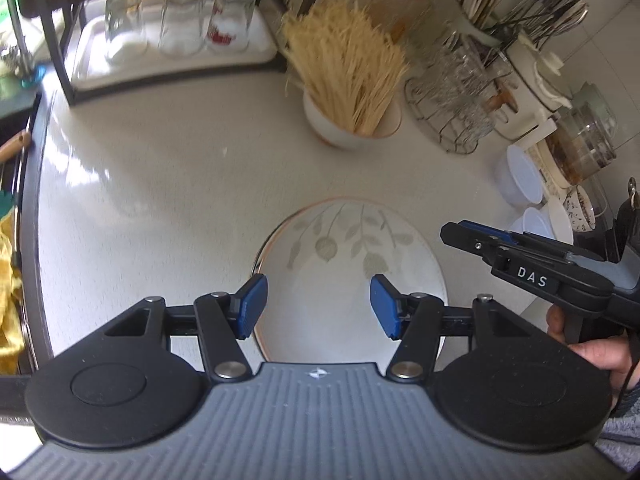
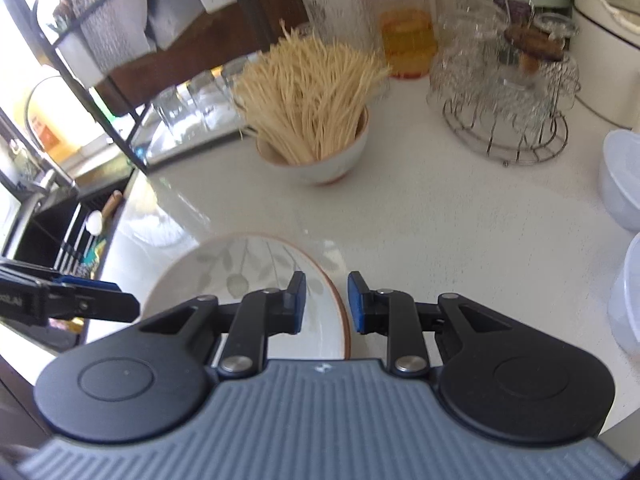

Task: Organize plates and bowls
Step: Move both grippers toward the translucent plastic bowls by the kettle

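A white plate with a grey leaf pattern (image 1: 344, 264) lies on the pale counter (image 1: 160, 184); a second rim seems to show at its left edge. My left gripper (image 1: 318, 306) hovers over the plate's near half, open, with nothing between its blue pads (image 1: 252, 306). My right gripper (image 2: 326, 302) stands narrowly open over the plate's (image 2: 240, 276) right rim, its pads clear of it. In the left wrist view a hand holds the right gripper (image 1: 450, 234) just right of the plate. The left gripper (image 2: 128, 306) shows at the left edge. A white bowl of pale thin sticks (image 1: 352, 120) stands behind the plate.
A tray of upturned glasses (image 1: 172, 40) sits under a dark rack at the back left. A wire stand of glass cups (image 2: 508, 92), a red-lidded jar (image 2: 404, 24) and lidded plastic tubs (image 2: 624, 180) crowd the right. The sink edge (image 1: 28, 208) runs along the left.
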Demonstrator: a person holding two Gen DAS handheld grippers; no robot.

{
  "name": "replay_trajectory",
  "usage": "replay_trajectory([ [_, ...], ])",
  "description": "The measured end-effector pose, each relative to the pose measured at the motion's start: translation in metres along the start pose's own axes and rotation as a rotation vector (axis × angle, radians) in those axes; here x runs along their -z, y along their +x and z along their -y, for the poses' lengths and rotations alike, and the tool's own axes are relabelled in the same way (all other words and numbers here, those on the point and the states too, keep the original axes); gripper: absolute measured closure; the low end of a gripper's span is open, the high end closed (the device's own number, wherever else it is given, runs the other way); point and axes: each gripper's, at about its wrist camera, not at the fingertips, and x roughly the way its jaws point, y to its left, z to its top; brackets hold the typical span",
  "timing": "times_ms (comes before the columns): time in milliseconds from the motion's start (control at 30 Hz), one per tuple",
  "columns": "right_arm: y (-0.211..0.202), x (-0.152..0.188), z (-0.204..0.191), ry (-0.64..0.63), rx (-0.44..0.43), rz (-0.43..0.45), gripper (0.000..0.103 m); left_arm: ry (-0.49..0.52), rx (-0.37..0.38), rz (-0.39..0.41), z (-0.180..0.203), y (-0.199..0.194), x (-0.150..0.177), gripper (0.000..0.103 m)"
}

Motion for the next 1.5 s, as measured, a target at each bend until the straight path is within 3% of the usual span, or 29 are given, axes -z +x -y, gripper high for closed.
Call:
replay_trajectory([
  [267, -0.04, -0.021, -0.016, 0.009, 0.002, 0.115, 0.076, 0.045, 0.001, 0.089, 0.007, -0.028, -0.007, 0.04],
  [367, -0.053, -0.027, -0.025, 0.015, 0.015, 0.158, 0.076, 0.091, -0.036, 0.118, 0.011, -0.036, -0.008, 0.04],
  [533, -0.072, -0.034, -0.035, 0.036, 0.039, 0.219, 0.076, 0.102, 0.009, 0.109, 0.009, -0.042, -0.01, 0.04],
  [833, -0.08, -0.035, -0.032, 0.024, 0.066, 0.255, 0.076, 0.135, -0.008, 0.139, 0.03, -0.033, -0.008, 0.04],
  [1033, -0.081, -0.042, -0.009, 0.003, 0.06, 0.273, 0.076, 0.113, -0.014, 0.183, 0.065, -0.022, -0.016, 0.04],
  [1267, -0.094, -0.047, 0.037, -0.04, 0.091, 0.275, 0.076, 0.108, -0.004, 0.168, 0.117, 0.008, -0.026, 0.04],
  [1500, -0.11, -0.043, 0.093, 0.015, 0.117, 0.262, 0.076, 0.104, 0.028, 0.152, 0.168, 0.032, -0.033, 0.04],
])
